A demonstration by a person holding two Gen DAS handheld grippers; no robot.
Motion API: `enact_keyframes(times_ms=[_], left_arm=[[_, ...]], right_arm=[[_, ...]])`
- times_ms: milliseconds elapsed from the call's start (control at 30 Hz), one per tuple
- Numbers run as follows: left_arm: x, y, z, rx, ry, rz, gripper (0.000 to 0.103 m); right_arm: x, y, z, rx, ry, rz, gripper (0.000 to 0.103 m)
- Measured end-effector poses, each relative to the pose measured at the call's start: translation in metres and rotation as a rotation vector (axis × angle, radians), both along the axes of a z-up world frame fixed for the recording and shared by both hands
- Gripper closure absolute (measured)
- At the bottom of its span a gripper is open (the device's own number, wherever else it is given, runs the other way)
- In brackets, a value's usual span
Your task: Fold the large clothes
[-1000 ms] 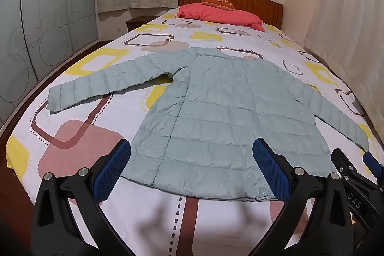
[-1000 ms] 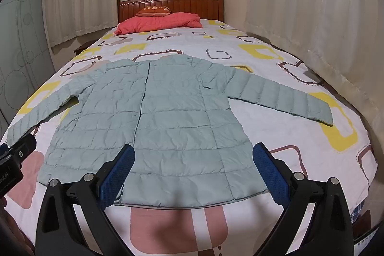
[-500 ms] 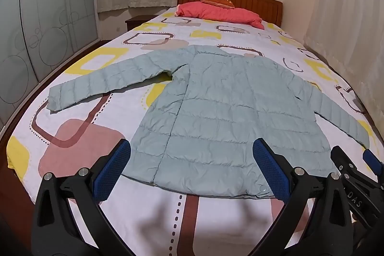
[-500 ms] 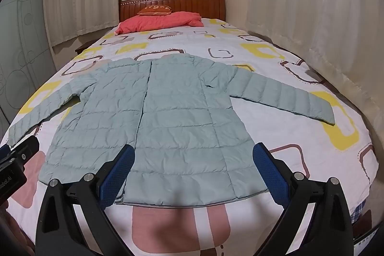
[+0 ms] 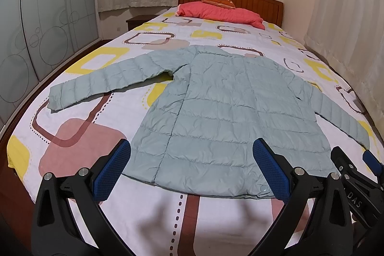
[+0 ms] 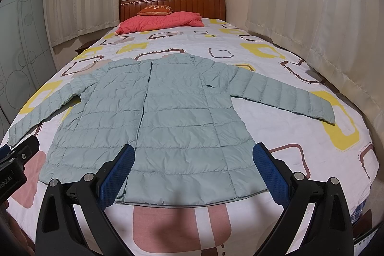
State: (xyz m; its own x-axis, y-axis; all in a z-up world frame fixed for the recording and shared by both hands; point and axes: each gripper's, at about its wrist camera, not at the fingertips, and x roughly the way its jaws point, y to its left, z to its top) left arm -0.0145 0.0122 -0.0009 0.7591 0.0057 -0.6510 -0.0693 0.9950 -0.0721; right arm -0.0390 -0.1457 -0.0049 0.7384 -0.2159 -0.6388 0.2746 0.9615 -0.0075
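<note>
Across the bed's [image 5: 153, 212] foot end, a pale green jacket [image 5: 225, 112] lies flat, sleeves spread, hem nearest. Left gripper [image 5: 192, 167] and right gripper [image 6: 193, 168] hover above the hem, jaws spread wide, empty.

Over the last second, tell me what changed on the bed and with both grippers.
Almost nothing changed. Both cameras drifted slightly. The pale green quilted jacket stays spread flat, sleeves out, untouched on the patterned bedspread. The left gripper and right gripper keep hovering near its hem, jaws open, holding nothing.

Jacket [image 5: 230, 112] – quilted puffy cloth; headboard [image 6: 172, 4] – glossy wood.
</note>
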Motion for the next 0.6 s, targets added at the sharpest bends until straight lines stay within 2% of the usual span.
enact_keyframes(times_ms=[67,100,600], left_arm=[[-0.003,0.000,0.001,0.001,-0.001,0.000,0.002],[0.011,-0.011,-0.003,0.013,-0.002,-0.007,0.002],[0.011,-0.011,-0.003,0.011,0.001,-0.007,0.002]], right_arm=[[0.000,0.000,0.000,-0.001,0.000,0.000,0.005],[0.000,0.000,0.000,-0.001,0.000,0.000,0.005],[0.000,0.001,0.000,0.000,0.001,0.000,0.005]])
